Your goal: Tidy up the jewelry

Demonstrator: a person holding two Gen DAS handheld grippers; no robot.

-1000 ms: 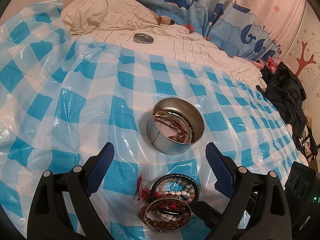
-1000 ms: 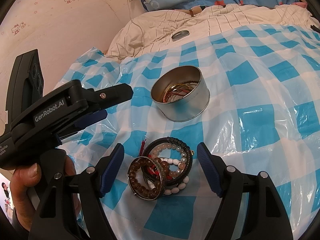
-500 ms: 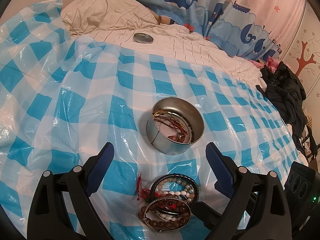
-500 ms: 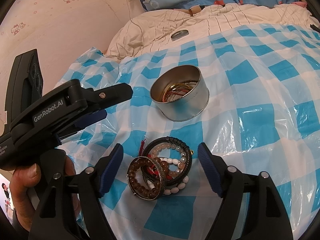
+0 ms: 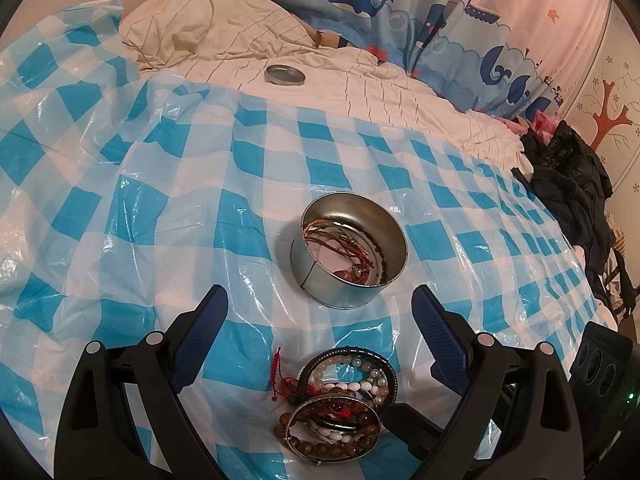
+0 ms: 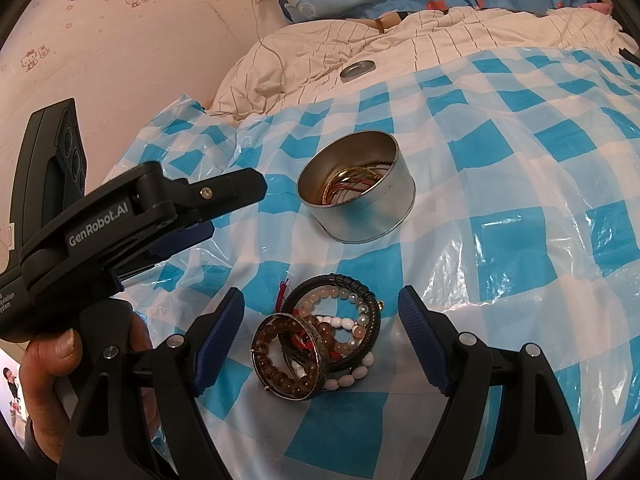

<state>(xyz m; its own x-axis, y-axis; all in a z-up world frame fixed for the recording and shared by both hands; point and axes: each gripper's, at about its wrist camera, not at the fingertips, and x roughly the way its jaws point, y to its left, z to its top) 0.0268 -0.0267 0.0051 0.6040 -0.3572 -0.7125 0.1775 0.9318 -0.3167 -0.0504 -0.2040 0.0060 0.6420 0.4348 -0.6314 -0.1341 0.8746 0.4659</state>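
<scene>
Bracelets [image 6: 320, 344] piled mid-tablecloth [image 6: 520, 168], unsorted; some inside tin [image 6: 356, 188]. Right gripper [image 6: 320, 320] agape, empty; left gripper [image 5: 320, 312] likewise.

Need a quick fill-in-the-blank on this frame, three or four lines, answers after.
1. The round metal tin on the checked plastic sheet already holds some jewelry and has no ____ on it.
2. The pile of bracelets lies on the sheet, ____ the tin.
3. The right gripper has its jaws ____, one either side of the pile, gripping nothing.
4. The lid lies on the ____ bedding beyond the sheet.

Missing words: lid; outside; open; striped
</scene>
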